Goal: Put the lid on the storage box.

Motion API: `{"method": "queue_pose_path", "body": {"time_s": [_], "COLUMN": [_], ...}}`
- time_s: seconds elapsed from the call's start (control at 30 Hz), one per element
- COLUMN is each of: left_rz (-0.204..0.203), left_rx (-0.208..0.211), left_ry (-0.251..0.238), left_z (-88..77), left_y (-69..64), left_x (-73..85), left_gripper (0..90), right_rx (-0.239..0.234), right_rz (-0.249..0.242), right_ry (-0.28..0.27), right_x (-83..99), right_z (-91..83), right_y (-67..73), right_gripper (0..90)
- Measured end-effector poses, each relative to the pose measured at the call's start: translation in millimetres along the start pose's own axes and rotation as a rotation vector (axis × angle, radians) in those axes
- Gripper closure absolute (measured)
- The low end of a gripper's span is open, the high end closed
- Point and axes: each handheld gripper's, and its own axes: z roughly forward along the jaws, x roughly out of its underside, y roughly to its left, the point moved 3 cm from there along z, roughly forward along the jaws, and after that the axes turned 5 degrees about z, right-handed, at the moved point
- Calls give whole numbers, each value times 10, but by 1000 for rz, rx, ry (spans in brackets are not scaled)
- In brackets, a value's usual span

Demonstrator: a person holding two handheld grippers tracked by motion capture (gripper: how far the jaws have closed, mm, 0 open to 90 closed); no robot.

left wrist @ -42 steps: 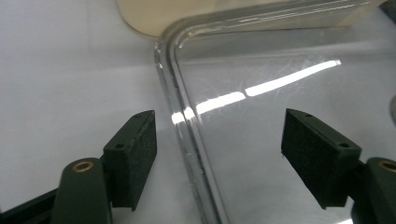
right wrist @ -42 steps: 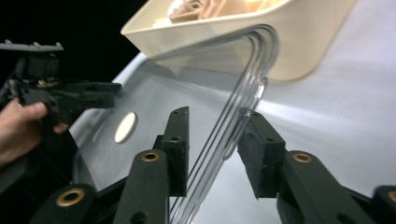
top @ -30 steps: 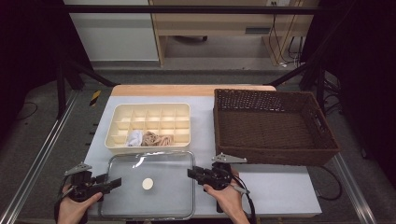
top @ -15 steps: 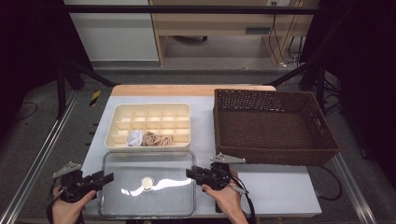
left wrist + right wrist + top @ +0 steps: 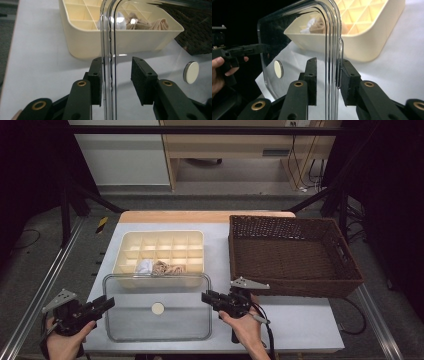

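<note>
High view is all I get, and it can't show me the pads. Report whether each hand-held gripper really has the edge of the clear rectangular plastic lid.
Observer: The left hand-held gripper has the rim of the clear rectangular plastic lid between its jaws, which have just been closing. One pad touches the rim; the other stands apart.
Operator: Now the right one.
Observer: The right hand-held gripper has also just been closing around the rim. One pad touches it, with a gap at the other.
Operator: Tell me anything odd at that rim.
Observer: A small clear tab sticks out of the rim, right against the touching pad.
</note>
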Motion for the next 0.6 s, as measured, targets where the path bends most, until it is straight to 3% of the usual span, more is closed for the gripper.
{"method": "queue_pose_path", "body": {"time_s": [0.1,0.3,0.6], "left_rz": [8,4,42], "left_rx": [0,22,14], "left_ry": [-4,-28,-52], "left_z": [2,17,50], "left_y": [-2,14,-31], "left_x": [-56,-159,-379], "left_gripper": [638,650,666], "right_rx": [6,8,36], "right_rz": [-36,-53,-66], "right_ry": [-17,-39,-68], "right_x": [-91,-195,-348], "right_z": [-36,-62,-71], "right_y": [40,60,32], "right_gripper": [706,706,682]}}
